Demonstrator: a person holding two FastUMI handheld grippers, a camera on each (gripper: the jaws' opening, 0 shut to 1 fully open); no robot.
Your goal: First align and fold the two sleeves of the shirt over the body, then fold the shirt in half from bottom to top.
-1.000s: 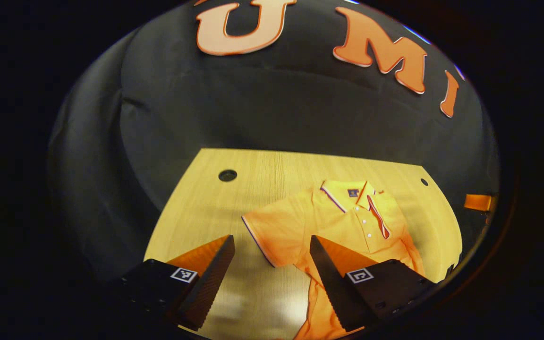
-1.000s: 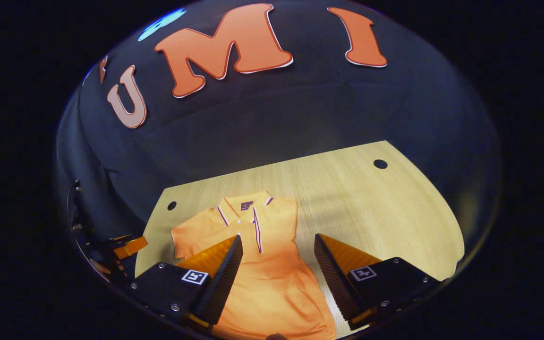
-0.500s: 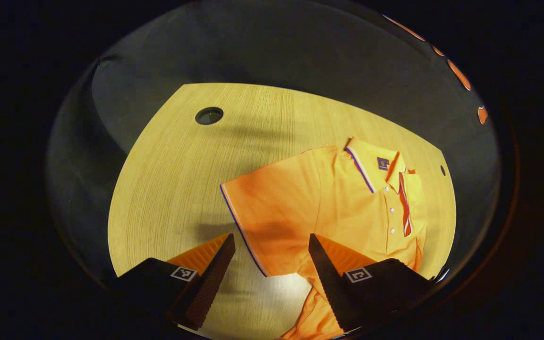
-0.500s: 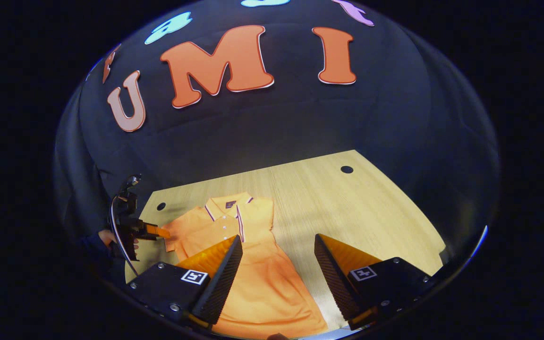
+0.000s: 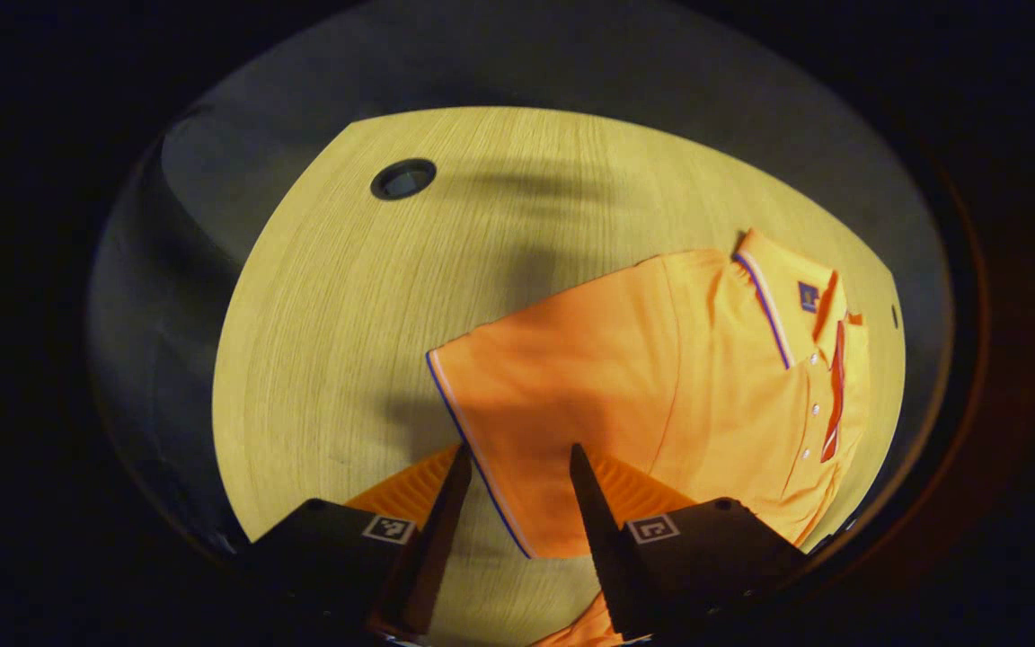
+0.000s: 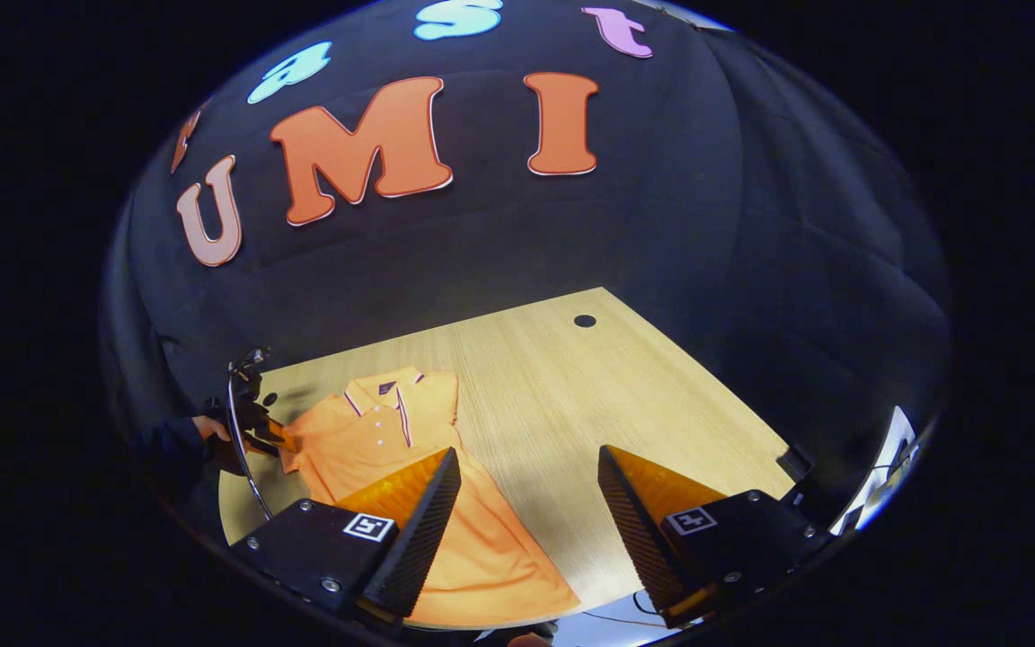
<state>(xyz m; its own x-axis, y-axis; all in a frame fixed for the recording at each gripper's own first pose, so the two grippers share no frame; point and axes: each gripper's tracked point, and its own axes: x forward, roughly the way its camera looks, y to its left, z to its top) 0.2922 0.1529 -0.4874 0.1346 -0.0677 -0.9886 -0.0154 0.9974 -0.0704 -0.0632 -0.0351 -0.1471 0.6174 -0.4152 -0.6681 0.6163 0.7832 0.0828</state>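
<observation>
— Where is the orange short-sleeved polo shirt (image 5: 661, 377)?

— It lies flat on the pale wooden tabletop (image 5: 374, 305), collar away from the person and buttons up. In the right gripper view the orange short-sleeved polo shirt (image 6: 392, 449) sits toward the left part of the tabletop (image 6: 589, 395), its hem reaching the near edge.

— And the sleeve?

— One sleeve (image 5: 517, 404), trimmed with a dark stripe at its cuff, is spread out to the side. The left gripper (image 5: 513, 503) is low over it, with the striped cuff edge running between its two fingers.

— Are those fingers gripping it?

— They stand apart with a narrow gap; whether they touch the cloth cannot be told.

— The other one?

— The right gripper (image 6: 526, 503) hangs above the tabletop's near edge, fingers wide apart and holding nothing. Its view also shows the left gripper (image 6: 257, 431) farther off at the shirt's sleeve, held by a hand (image 6: 207, 429).

— Anything else?

— A round hole (image 5: 403, 178) in the tabletop, well apart from the shirt.
</observation>
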